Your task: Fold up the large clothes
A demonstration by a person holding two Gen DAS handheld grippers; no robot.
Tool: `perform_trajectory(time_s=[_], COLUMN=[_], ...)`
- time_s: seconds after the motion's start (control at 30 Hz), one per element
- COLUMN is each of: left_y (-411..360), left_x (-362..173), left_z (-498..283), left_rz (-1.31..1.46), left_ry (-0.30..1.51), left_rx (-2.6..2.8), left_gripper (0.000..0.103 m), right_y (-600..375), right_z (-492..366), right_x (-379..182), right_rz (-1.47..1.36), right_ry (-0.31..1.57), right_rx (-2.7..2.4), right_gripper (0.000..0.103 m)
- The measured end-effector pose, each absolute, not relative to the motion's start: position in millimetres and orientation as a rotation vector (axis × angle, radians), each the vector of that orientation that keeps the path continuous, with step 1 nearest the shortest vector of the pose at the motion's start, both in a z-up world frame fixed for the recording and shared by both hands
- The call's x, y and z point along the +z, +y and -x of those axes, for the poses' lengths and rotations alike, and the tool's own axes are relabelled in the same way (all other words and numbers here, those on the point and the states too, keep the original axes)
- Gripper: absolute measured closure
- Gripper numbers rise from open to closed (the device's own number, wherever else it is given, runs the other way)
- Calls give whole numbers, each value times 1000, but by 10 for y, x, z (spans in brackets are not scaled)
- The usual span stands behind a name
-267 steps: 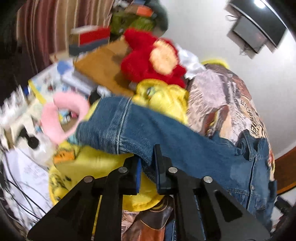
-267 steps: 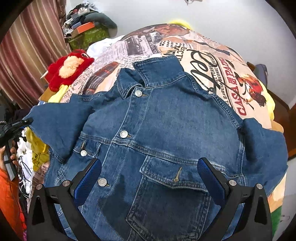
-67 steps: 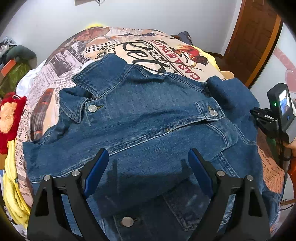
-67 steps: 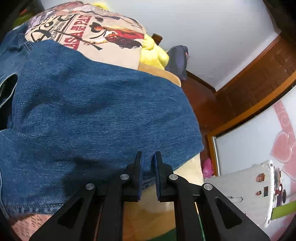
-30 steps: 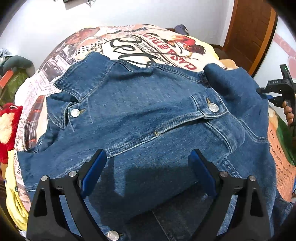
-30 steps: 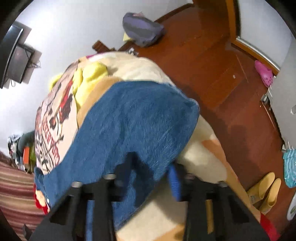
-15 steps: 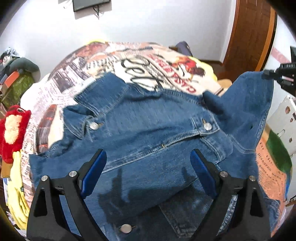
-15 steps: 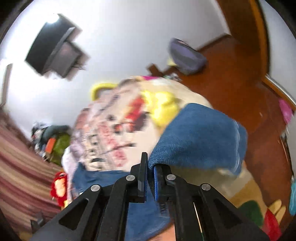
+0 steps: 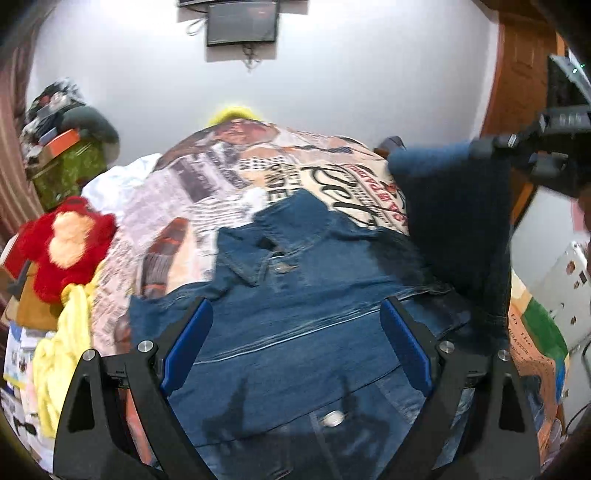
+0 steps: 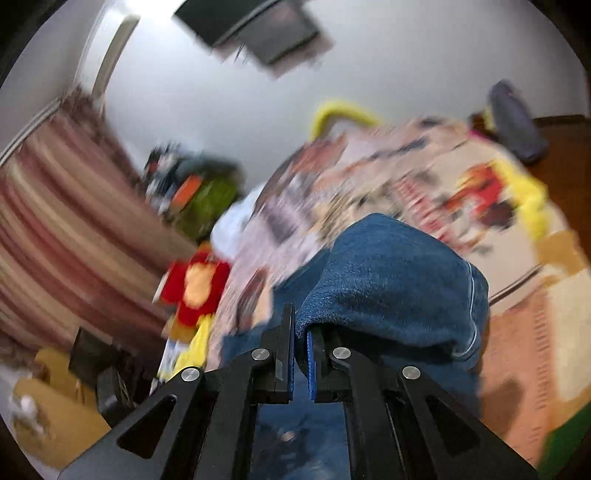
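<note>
A blue denim jacket lies front up on the printed bedspread, collar toward the far wall. My left gripper is open and empty, hovering over the jacket's chest. My right gripper is shut on the jacket's right sleeve and holds it lifted above the bed. In the left wrist view that raised sleeve hangs at the right, with the right gripper above it.
A red plush toy and yellow cloth lie at the bed's left edge. Clutter is piled at the back left. A wall screen hangs above. A wooden door and a white cabinet stand at the right.
My right gripper has raised the sleeve off the bed's right edge and swung it toward the jacket's middle. My left gripper has tilted up and stays open.
</note>
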State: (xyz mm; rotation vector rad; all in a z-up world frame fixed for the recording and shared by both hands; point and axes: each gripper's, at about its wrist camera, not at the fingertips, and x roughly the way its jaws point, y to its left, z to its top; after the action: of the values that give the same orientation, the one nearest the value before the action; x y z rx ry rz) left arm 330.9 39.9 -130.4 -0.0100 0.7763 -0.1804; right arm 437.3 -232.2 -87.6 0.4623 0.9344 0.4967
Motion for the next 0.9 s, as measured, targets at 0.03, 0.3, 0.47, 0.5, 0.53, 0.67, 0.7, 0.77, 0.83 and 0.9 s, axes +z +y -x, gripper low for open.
perform_trajectory(time_s=[0.03, 0.3, 0.47, 0.5, 0.53, 0.67, 0.7, 0.77, 0.83, 0.9], left_y=[478, 995, 1093, 1085, 1070, 980, 938, 847, 740, 584], left_x=[-1303, -1379, -1501, -1526, -1554, -1599, -1598, -1582, -1557, -1528], left_z=[-3275, -3013, -2926, -2920, -2917, -2914, -2912, -2921, -2935, -2967], left_rz=[16, 63, 72, 73, 76, 89, 88, 77, 61, 32], left_ry=[775, 793, 827, 834, 844, 863, 865, 867, 866, 866], left_rx=[-170, -90, -73, -71, -73, -89, -97, -112, -131, -157], left_gripper=[11, 11, 11, 11, 11, 11, 11, 11, 11, 11], right_y=[-2156, -1210, -1030, -1025, -1040, -1230, -1305, -1472, -1592, -1752], right_z=[-4372, -4084, -3794, -3728, -3695, -3520, -3478, -3412, -3377, -3333], right_x=[-958, -2076, -2416, -2456, -2493, -2581, -2558, -2518, -2426, -2266], right_rz=[-448, -206, -2, 30, 41, 16, -6, -59, -85, -73], right_ry=[968, 1265, 1340, 1361, 1378, 1410, 1409, 1429, 1415, 1358], right_rx=[517, 559, 531, 528, 532, 555, 565, 589, 588, 568], right_gripper=[100, 100, 99, 99, 99, 99, 99, 99, 99, 99])
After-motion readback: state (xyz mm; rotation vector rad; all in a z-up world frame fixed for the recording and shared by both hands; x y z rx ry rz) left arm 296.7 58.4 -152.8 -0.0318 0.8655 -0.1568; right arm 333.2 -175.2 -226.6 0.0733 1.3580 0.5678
